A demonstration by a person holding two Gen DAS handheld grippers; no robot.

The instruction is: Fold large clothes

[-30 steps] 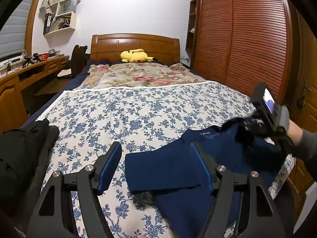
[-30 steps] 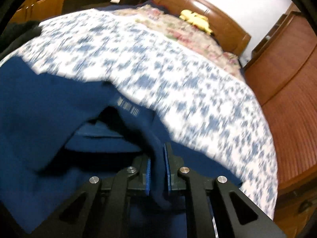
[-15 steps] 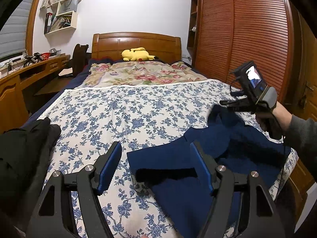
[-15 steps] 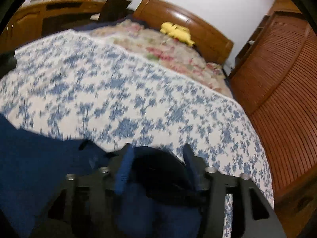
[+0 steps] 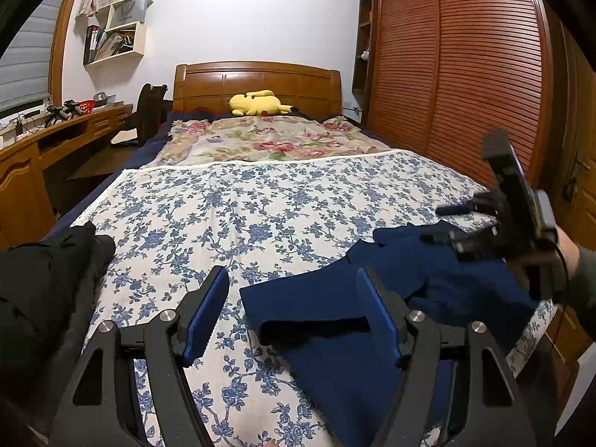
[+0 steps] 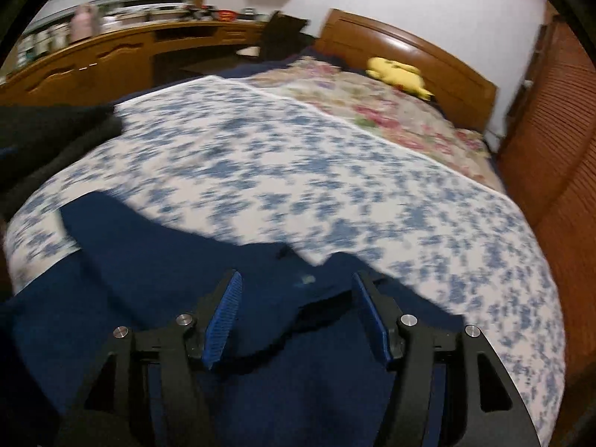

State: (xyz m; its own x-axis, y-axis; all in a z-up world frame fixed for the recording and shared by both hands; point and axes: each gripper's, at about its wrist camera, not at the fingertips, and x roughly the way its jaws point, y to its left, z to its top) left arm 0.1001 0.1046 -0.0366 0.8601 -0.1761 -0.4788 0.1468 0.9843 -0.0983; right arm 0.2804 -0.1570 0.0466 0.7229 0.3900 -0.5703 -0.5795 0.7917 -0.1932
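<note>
Blue flowers cover the bed sheet (image 5: 231,201), and a wooden headboard (image 5: 257,82) with a yellow plush toy (image 5: 257,103) sits at the far end. A brown wardrobe (image 5: 458,74) stands along one side.

The navy garment (image 5: 335,298) lies flat on the near corner of the bed, close to the wardrobe side. One part looks folded over the rest already, with a straight edge and a dark gap under it. It is not a neat small square yet, so I think more folds are left. A black piece of clothing (image 5: 41,290) waits in a heap at the other near edge, and it looks unfolded.

The left gripper (image 5: 292,313) has its jaws spread wide. Nothing is between them. It hangs over the sheet and the edge of the navy cloth.

The right gripper (image 6: 296,314) also has its jaws apart. The navy cloth lies under them, but the pads do not pinch it.
</note>
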